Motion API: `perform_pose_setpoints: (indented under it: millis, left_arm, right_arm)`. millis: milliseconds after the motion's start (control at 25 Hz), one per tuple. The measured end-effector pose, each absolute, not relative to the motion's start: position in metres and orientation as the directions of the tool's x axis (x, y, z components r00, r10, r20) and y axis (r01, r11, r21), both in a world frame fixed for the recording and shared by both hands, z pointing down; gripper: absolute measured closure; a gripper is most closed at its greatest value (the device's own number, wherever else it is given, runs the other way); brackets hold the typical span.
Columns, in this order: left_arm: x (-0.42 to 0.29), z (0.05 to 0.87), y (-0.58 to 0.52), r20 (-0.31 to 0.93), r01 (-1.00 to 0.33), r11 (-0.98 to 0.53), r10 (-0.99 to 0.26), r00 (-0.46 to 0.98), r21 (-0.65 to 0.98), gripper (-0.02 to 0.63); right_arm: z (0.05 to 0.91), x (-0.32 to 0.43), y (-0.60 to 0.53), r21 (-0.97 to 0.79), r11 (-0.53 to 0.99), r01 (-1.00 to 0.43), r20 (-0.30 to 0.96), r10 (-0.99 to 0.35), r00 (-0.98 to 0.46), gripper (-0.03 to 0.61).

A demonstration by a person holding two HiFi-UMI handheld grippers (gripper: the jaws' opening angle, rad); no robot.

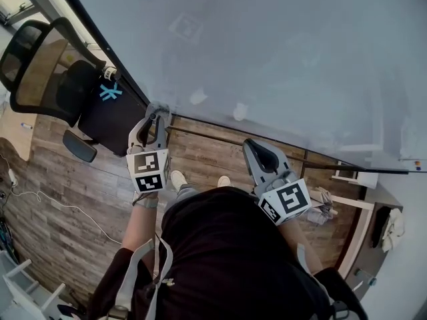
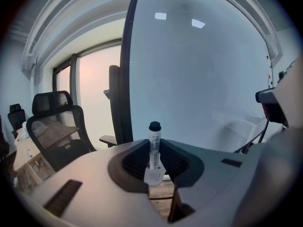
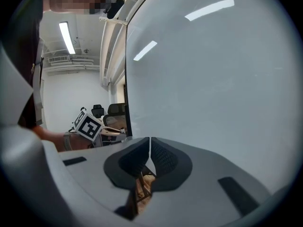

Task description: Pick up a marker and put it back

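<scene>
A white marker (image 2: 154, 135) with a black cap stands upright between the pads of my left gripper (image 2: 155, 150), which is shut on it, cap end up. In the head view the left gripper (image 1: 157, 117) is held close against the lower edge of the big whiteboard (image 1: 280, 52), and the marker itself is hidden by the jaws there. My right gripper (image 1: 255, 151) hangs to the right, in front of the board's bottom rail. Its pads (image 3: 161, 157) meet at the tip with nothing between them, so the right gripper (image 3: 150, 143) is shut.
A black mesh office chair (image 1: 47, 72) stands at the left, beside a dark case with a blue mark (image 1: 110, 105). The board's white frame and foot (image 1: 353, 179) are at the right. Below lie a wood floor (image 1: 73, 205) and a cable (image 1: 67, 209).
</scene>
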State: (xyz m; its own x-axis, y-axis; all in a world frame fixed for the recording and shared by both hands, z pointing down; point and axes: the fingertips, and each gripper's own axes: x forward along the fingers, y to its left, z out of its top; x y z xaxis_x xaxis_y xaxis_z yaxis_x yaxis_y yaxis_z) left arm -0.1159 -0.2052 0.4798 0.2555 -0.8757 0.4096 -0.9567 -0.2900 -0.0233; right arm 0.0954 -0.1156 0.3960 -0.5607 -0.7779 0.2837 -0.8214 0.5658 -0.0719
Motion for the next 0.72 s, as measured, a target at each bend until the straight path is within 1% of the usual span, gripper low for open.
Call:
perform_pose_setpoints:
  millis: [240, 720]
  left_arm:
    - [-0.117, 0.453, -0.202, 0.369, -0.951, -0.304, -0.892, 0.262, -0.058, 0.540]
    - [-0.128, 0.385, -0.178, 0.221, -0.955, -0.276, -0.943, 0.247, -0.107, 0.540]
  right_arm:
    - [0.392, 0.088, -0.121, -0.080, 0.596, -0.799, 0.270, -0.759, -0.593, 0.557]
    - [0.380, 0.061, -0.132, -0.090, 0.701, -0.707, 0.239, -0.674, -0.699, 0.557]
